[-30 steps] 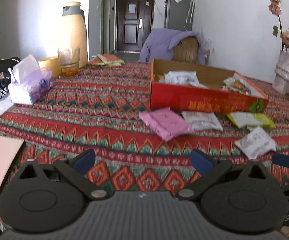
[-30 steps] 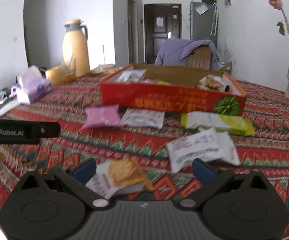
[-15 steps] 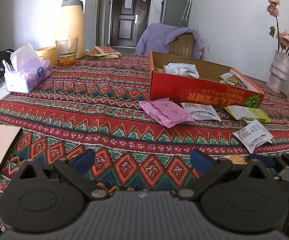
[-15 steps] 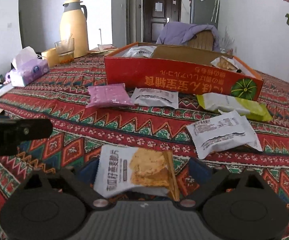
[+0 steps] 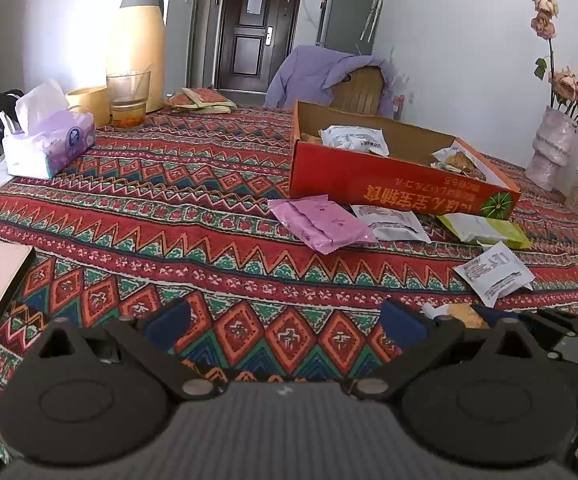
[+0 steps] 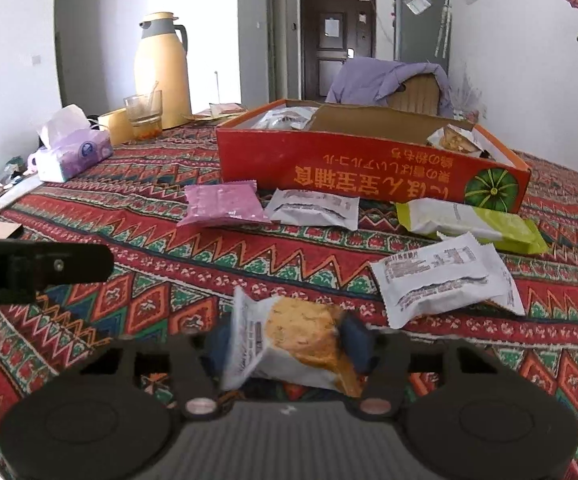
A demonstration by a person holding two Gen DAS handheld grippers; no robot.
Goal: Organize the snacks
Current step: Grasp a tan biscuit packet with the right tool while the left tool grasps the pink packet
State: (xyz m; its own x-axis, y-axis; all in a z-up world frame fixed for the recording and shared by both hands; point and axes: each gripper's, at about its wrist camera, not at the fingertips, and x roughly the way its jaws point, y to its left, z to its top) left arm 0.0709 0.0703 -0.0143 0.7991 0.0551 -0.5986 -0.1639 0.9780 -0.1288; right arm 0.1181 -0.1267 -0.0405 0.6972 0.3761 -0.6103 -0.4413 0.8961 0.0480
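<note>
Pinching a cracker packet (image 6: 289, 344) between closing fingers, the right gripper (image 6: 285, 340) holds it just above the patterned worktop (image 6: 249, 256); only the right wrist view shows this grip clearly. From the left wrist view, the left gripper (image 5: 285, 320) has its fingers spread with nothing between them. Upside-down yellow writing, unreadable to me, runs along the red box (image 6: 369, 172), which holds other packets. The pink packet (image 5: 317, 224) lies just before it.

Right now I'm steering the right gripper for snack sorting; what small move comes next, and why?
Probably lift the cracker packet: the right gripper has just been closing, its pads now pinch the packet, and the red box stands beyond.
</note>
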